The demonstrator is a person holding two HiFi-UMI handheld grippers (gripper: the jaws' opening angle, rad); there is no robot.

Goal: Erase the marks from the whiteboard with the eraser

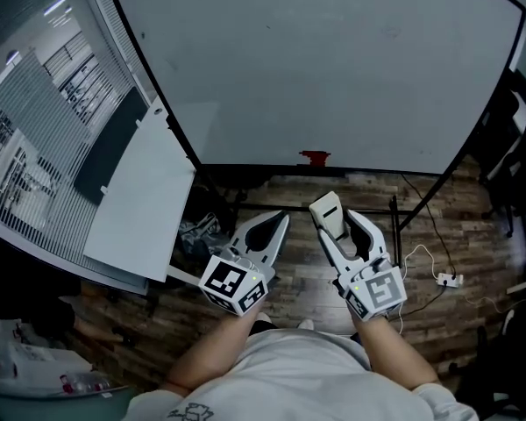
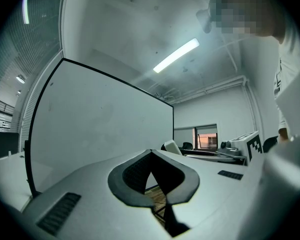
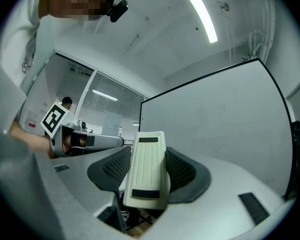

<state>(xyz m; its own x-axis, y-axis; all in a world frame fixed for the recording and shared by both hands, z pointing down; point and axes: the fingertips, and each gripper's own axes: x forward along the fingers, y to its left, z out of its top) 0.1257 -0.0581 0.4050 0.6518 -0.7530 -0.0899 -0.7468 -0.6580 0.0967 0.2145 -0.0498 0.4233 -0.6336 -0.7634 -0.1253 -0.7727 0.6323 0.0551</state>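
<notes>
Clamping the eraser (image 1: pixel 327 209) lengthwise between its jaws, the right hand-held gripper (image 1: pixel 344 224) hung below the whiteboard (image 1: pixel 333 68) and clear of it — seemingly readied for a wipe — while the left hand-held gripper (image 1: pixel 279 221), jaws shut on nothing, waited beside it.

The dark wood-plank floor (image 1: pixel 460 235) runs beneath the whiteboard (image 1: pixel 324 60). The black legs of the stand (image 1: pixel 394 222) rest on it just below the whiteboard's lower edge. Below the whiteboard's right corner lie a small white power strip (image 1: pixel 450 280) and its loose white cable (image 1: pixel 418 254). Below the left corner sits a dark, crumpled bundle (image 1: pixel 197 231), too dim to identify.
</notes>
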